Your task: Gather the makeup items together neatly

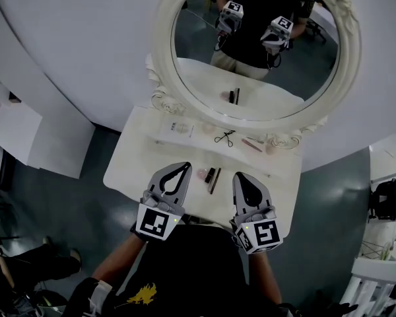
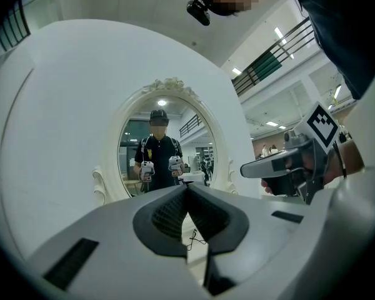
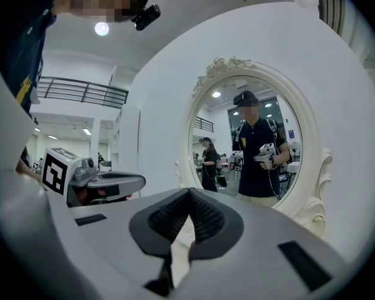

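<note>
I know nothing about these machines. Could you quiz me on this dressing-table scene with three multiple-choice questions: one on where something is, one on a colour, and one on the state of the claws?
1. Where does the eyelash curler lie?
A) on the floor
B) on the table, close to the mirror frame
C) inside a drawer

2. What colour is the mirror frame?
A) black
B) gold
C) creamy white

3. How are the left claw and the right claw?
A) both shut, holding nothing
B) both wide open
C) each shut on a lipstick

Answers:
1 B: the curler rests on the tabletop just below the frame.
2 C: the ornate frame is pale cream all round.
3 A: each claw's jaws meet at the tips with nothing between them.
</note>
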Demonstrator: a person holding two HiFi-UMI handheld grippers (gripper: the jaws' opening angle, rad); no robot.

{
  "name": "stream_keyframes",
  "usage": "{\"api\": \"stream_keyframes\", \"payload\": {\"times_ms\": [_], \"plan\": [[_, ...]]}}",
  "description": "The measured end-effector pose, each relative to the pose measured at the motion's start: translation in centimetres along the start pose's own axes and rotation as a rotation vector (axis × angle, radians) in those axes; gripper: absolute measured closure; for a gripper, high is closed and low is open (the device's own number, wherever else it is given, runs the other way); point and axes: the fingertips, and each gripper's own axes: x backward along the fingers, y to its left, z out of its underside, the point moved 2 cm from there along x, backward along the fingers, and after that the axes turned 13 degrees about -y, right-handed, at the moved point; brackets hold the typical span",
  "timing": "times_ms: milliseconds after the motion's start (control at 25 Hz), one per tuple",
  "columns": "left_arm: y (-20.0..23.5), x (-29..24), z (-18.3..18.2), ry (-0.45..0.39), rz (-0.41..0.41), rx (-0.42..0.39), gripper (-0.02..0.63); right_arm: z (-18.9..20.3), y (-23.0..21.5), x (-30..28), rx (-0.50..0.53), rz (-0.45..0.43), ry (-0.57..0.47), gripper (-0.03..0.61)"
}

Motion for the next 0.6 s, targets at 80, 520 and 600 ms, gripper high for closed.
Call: {"api": "stream_keyframes", "payload": {"times_ms": [80,520,600], "plan": [[-0.15,-0.18,0.04,0.001,0.006,0.005,0.603,0.02,-0.19,0.03,-0.001,0.006,0.0,0.565],[-0.18,-0.53,0.52,0.012,0.035,-0.003,0.603,0.19,-0.36,-0.2,0.001,0.015,0.008,0.565],[-0.2,-0.52,0.65,0.016,0.04,-0.007,0.603,0.23,-0.42,-0.23,-0.002,0.019,0.008,0.565]]}}
